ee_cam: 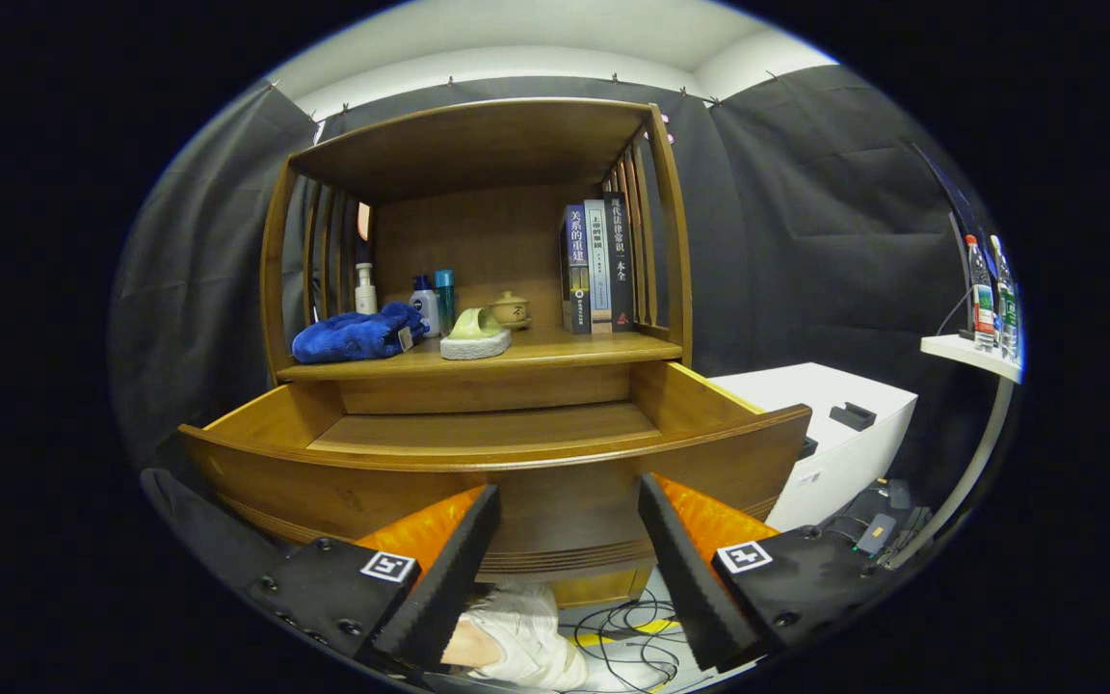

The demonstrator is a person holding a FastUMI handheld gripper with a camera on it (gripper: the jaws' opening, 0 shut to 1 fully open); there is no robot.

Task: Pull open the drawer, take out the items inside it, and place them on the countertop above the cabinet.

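The wooden cabinet's drawer is pulled out toward me, and its bare wooden floor shows inside. On the countertop above it lie a blue cloth and a pale green and white item, with bottles, a small pot and books behind. My gripper is open, its fingers just in front of the drawer's front panel with nothing between them.
A white box stands to the right of the cabinet. Farther right a small shelf holds bottles. Cables lie on the floor below, and a white shoe shows beneath the fingers. The cabinet's top shelf overhangs the countertop.
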